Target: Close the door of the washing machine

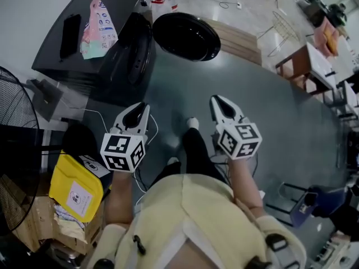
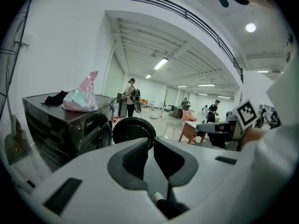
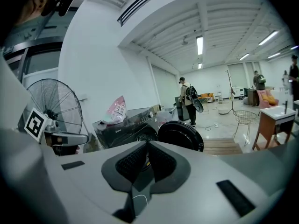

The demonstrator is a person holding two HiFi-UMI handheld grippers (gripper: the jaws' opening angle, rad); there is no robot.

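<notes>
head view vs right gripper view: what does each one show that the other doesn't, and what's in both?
Head view only: the yellow package on the floor at the left and the person's shoe.
Right gripper view only: the ceiling lights and a person with a backpack standing far off.
Both: the washing machine with its door swung open, the pink bag on top of it, and the fan.

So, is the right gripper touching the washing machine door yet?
Apart. The head view shows bare floor between the right gripper and the open washing machine door, which stands well ahead of it.
</notes>
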